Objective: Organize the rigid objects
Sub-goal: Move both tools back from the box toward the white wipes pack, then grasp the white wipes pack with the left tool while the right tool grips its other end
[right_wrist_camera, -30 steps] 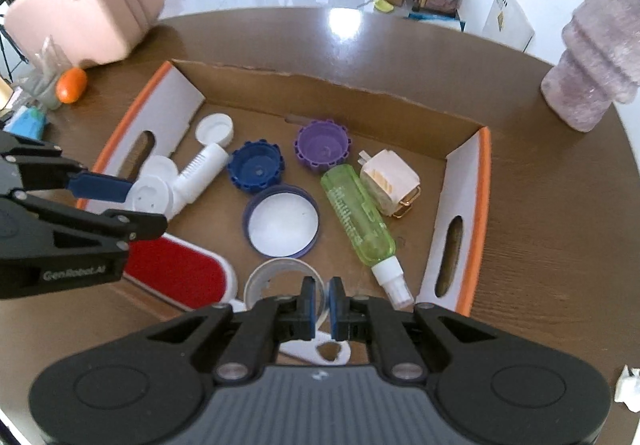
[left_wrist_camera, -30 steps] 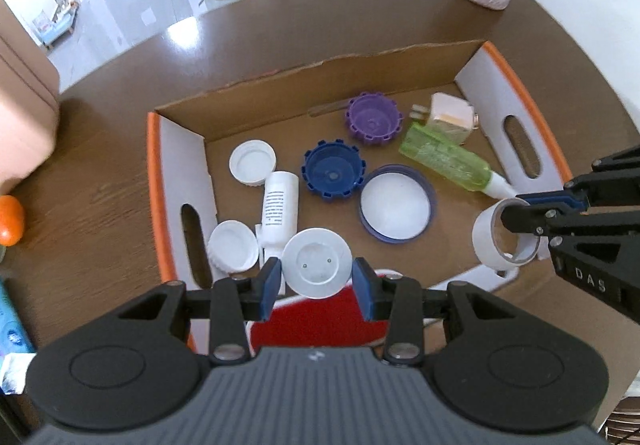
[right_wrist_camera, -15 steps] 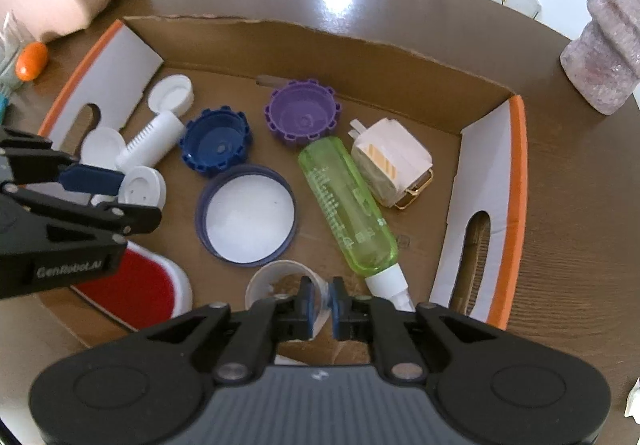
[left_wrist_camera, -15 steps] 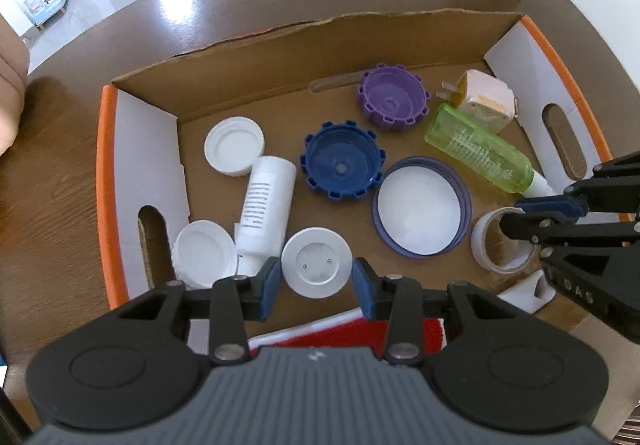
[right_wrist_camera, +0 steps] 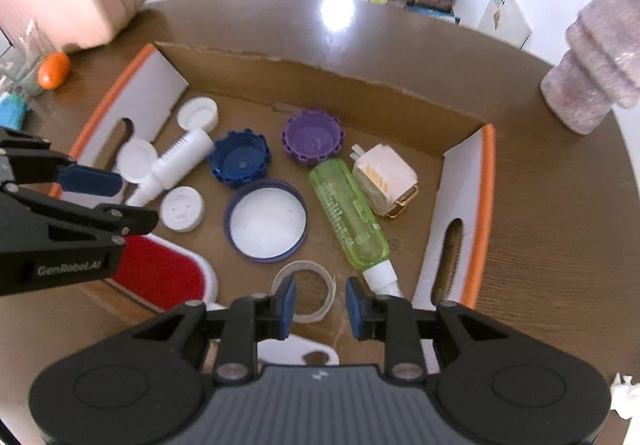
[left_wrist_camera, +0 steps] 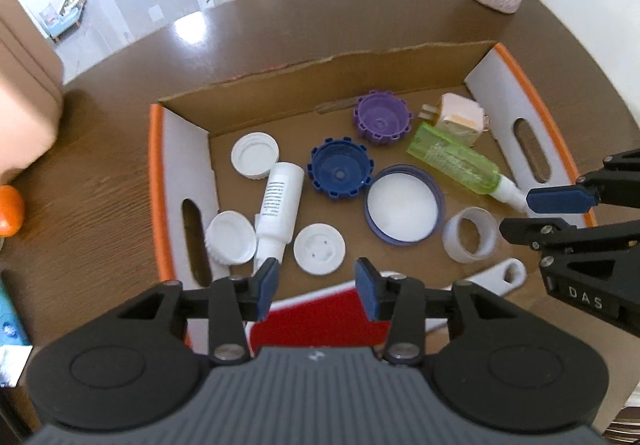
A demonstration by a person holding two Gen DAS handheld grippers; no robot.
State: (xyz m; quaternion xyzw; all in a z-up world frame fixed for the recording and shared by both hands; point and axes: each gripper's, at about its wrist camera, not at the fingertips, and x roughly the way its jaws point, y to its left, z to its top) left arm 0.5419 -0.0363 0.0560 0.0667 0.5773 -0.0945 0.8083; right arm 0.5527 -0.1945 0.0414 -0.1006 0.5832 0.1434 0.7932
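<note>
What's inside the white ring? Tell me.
Nothing lies inside the white ring: only bare cardboard of the box floor shows through it. The right gripper, jaws opening, covers its near rim; one pad overlaps the hole.

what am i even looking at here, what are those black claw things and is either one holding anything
They are two hand-held grippers, each with a fisheye camera looking along its blue-padded fingers. One picture comes from the left gripper, the other from the right gripper. Both hover over a cardboard box on a brown table. It holds caps, a green bottle, a white bottle and a plug. Neither grips anything: both are opening, the left above a white cap, the right around a white ring.
</note>
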